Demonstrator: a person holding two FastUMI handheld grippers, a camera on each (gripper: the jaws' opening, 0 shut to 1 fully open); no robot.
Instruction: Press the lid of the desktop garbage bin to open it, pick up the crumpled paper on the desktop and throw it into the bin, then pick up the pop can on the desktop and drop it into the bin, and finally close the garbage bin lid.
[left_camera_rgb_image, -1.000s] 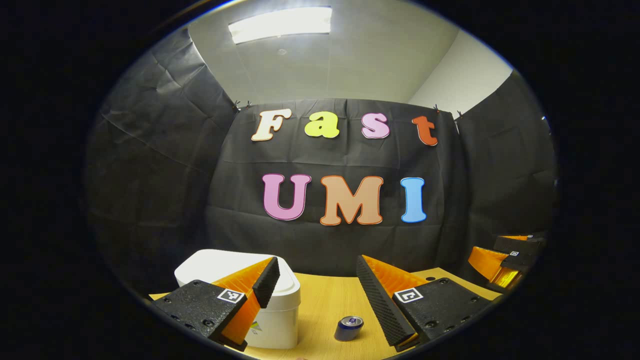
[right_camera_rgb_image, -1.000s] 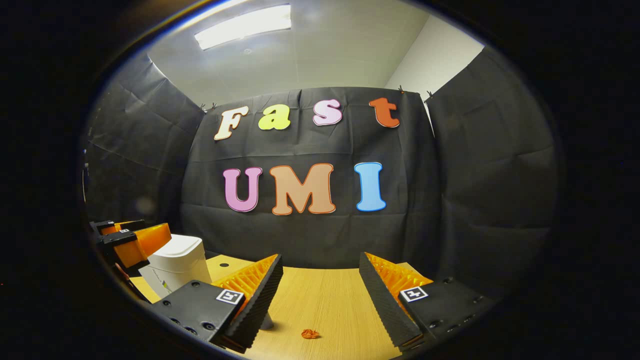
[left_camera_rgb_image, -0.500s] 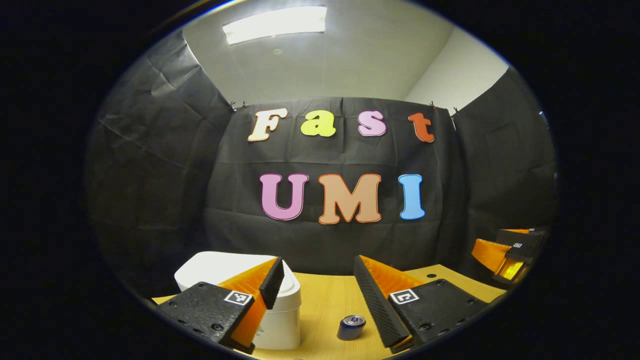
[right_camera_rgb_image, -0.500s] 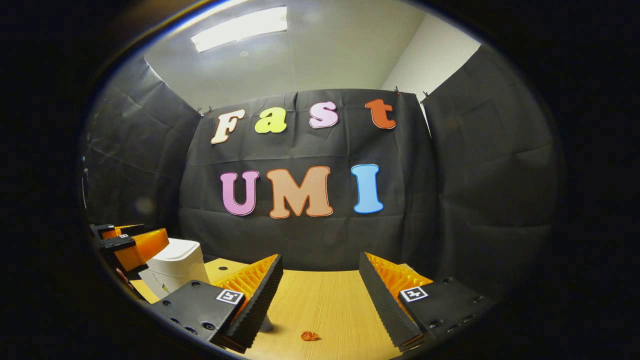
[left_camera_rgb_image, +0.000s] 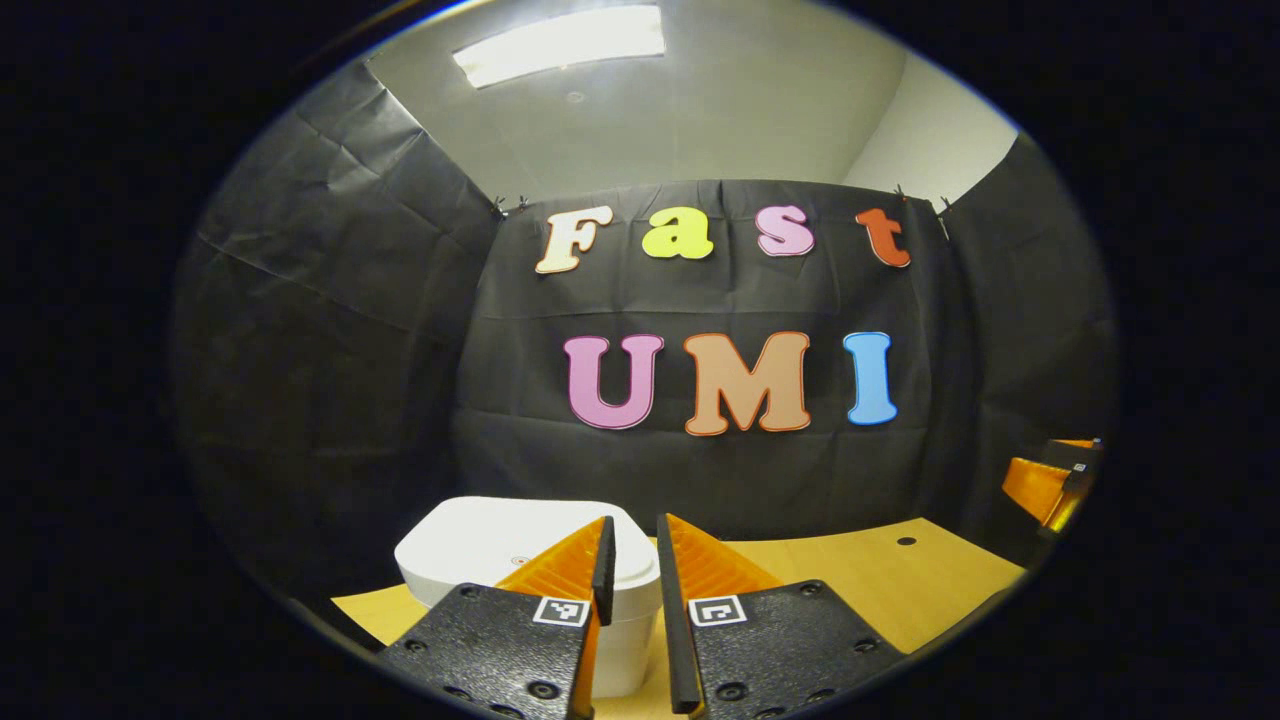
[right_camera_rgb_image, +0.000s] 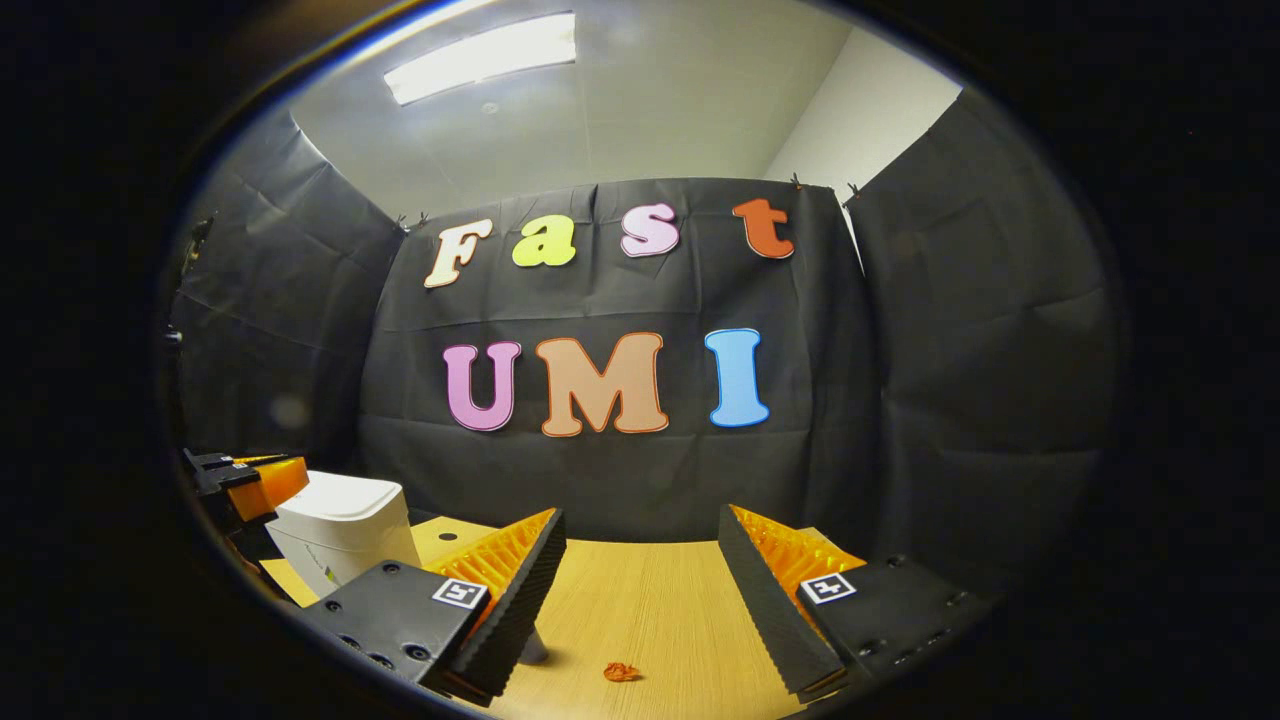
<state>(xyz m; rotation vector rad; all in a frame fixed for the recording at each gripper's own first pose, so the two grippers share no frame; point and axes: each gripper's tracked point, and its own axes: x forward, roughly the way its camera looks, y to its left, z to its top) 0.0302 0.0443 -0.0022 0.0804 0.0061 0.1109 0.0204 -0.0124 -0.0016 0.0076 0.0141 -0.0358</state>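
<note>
The white bin (left_camera_rgb_image: 500, 540) stands with its lid down on the wooden table (left_camera_rgb_image: 850, 580). My left gripper (left_camera_rgb_image: 633, 530) hovers just in front of and above the lid, its fingers drawn almost together with nothing between them. In the right gripper view the same bin (right_camera_rgb_image: 345, 530) sits at the left, with the left gripper (right_camera_rgb_image: 240, 480) beside it. A small orange crumpled paper (right_camera_rgb_image: 621, 671) lies on the table between the fingers of my open right gripper (right_camera_rgb_image: 640, 525). A grey sliver of the can (right_camera_rgb_image: 534, 646) peeks out from behind one finger.
Black cloth walls close off the table at the back and on both sides. The right gripper (left_camera_rgb_image: 1050, 480) hangs at the far right of the left gripper view. A small round hole (left_camera_rgb_image: 905, 541) marks the tabletop near the back.
My left gripper's fingers have closed from wide open to almost touching, and the view has swung toward the bin, hiding the can behind them. The right gripper has barely moved.
</note>
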